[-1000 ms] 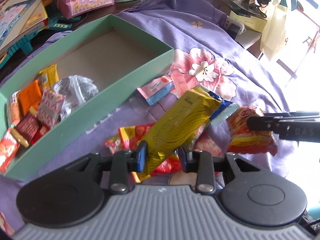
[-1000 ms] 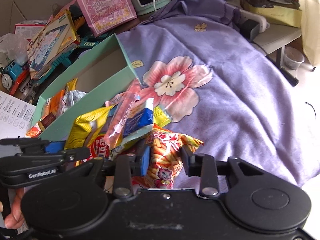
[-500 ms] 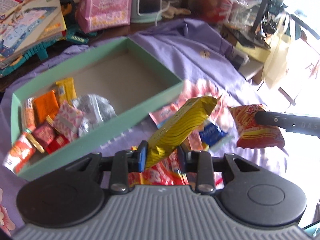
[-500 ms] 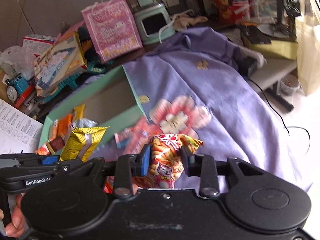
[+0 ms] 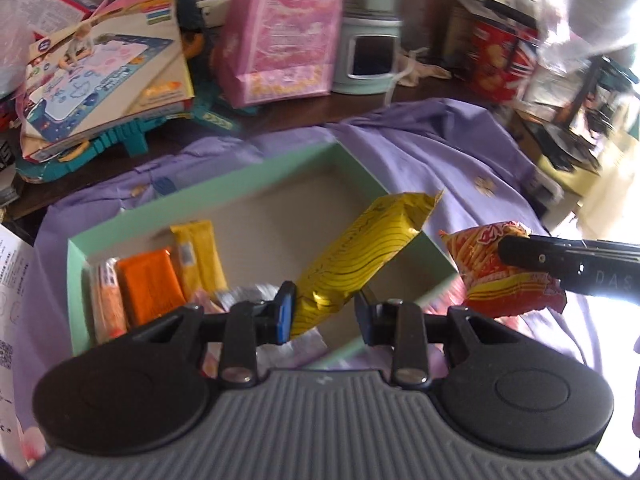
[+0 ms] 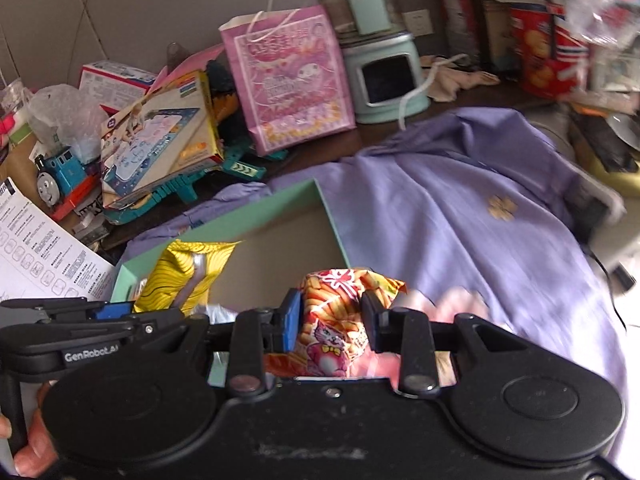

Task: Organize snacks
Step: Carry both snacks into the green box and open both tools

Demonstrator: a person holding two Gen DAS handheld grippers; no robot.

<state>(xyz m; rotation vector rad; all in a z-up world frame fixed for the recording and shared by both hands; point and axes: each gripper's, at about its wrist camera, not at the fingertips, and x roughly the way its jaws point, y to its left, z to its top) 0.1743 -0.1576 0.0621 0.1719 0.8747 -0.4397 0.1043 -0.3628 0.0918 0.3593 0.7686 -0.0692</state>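
My left gripper point(image 5: 322, 312) is shut on a long yellow snack packet point(image 5: 360, 256), held tilted above the green box point(image 5: 76, 280). The box holds an orange packet point(image 5: 150, 284), a yellow bar point(image 5: 198, 254) and a silver wrapper at its left end. My right gripper point(image 6: 331, 322) is shut on a red-orange snack bag point(image 6: 340, 312) beside the box's right side; that bag also shows in the left wrist view point(image 5: 496, 276). The yellow packet also shows in the right wrist view point(image 6: 188, 276), over the box point(image 6: 280, 204).
A purple floral cloth point(image 6: 460, 216) covers the table. Behind the box stand a pink gift bag point(image 6: 288, 80), a mint appliance point(image 6: 384, 76), stacked toy boxes point(image 6: 160, 140) and a blue toy train point(image 6: 60, 172). A printed sheet point(image 6: 44, 248) lies at left.
Both grippers have lifted their packets off the pile on the cloth and carried them up and toward the green box. The pile of loose snacks has dropped out of view.
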